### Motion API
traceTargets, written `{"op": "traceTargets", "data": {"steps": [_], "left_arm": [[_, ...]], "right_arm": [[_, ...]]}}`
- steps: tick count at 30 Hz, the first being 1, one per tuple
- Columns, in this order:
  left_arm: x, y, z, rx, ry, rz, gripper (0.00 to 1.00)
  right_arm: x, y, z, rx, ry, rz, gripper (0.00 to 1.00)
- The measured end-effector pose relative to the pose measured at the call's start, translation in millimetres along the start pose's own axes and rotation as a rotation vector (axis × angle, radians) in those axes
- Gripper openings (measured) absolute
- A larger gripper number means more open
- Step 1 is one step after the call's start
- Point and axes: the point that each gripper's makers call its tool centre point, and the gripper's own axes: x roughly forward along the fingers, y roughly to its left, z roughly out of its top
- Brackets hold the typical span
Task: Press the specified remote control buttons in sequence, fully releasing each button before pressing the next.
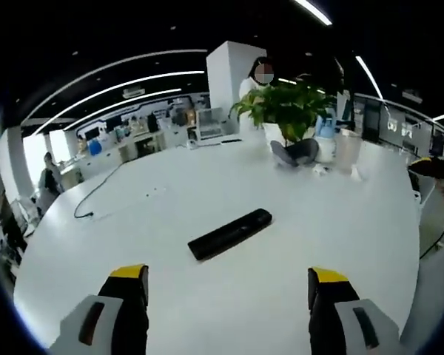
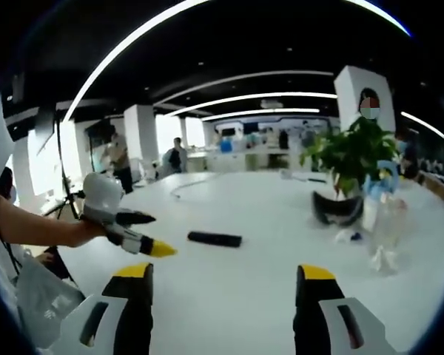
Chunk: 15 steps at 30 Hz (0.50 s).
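Note:
A long black remote control lies flat on the white table, slanted, a short way beyond my left gripper. That gripper hangs above the table, open, with nothing between its yellow-tipped fingers. In the right gripper view the same remote lies farther off, left of centre. My right gripper is open and empty too. The left gripper comes in from the left, held by a person's hand, with its yellow tip pointing toward the remote and a small gap to it.
A potted green plant stands at the far side with a dark headset and clear plastic bottles beside it. A black cable trails over the table's left part. People stand in the office behind.

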Motion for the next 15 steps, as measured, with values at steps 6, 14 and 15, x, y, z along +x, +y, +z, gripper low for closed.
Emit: {"op": "traceTargets", "data": {"steps": [6, 14, 15], "left_arm": [[-19.2, 6.5, -4.1, -0.061, -0.025, 0.035, 1.00], [-55.3, 11.3, -3.4, -0.098, -0.060, 0.078, 1.00], [-61.3, 10.9, -5.0, -0.103, -0.054, 0.081, 1.00]], "right_arm": [[-0.1, 2.5, 0.8, -0.005, -0.002, 0.008, 0.78], [-0.8, 2.7, 3.3, -0.008, -0.014, 0.010, 0.78], [-0.9, 2.3, 3.7, -0.007, -0.016, 0.009, 0.79]]}}
